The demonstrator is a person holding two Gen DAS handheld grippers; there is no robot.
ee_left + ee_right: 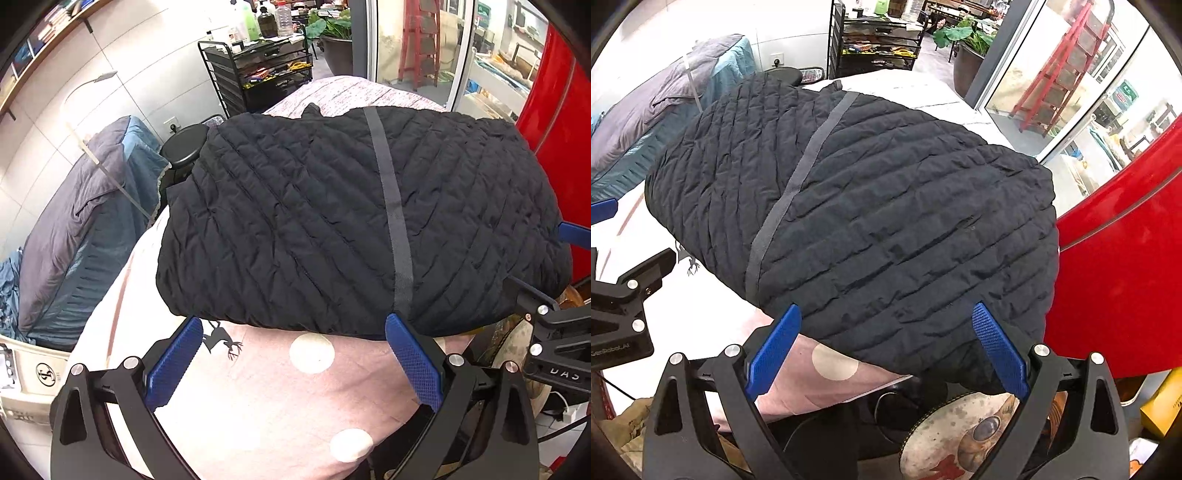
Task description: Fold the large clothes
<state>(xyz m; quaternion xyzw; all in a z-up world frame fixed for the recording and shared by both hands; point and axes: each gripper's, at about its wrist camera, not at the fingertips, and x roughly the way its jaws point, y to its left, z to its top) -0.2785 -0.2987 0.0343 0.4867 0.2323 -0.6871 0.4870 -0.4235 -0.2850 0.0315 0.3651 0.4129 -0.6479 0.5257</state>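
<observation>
A black quilted jacket (332, 221) with a grey strip (391, 206) lies folded into a thick bundle on a pink table cover (280, 406). It also shows in the right wrist view (886, 221). My left gripper (295, 343) is open and empty, just short of the jacket's near edge. My right gripper (886, 332) is open and empty, its blue fingertips (988, 325) at the jacket's near right edge, which overhangs the table. The right gripper's black body (554, 332) shows at the right in the left wrist view.
A bed with grey and blue bedding (85, 221) stands to the left. A black wire cart (266, 74) and a black stool (184, 144) stand behind the table. A red cabinet (1115, 258) is close on the right. A round patterned object (964, 435) lies below the table's edge.
</observation>
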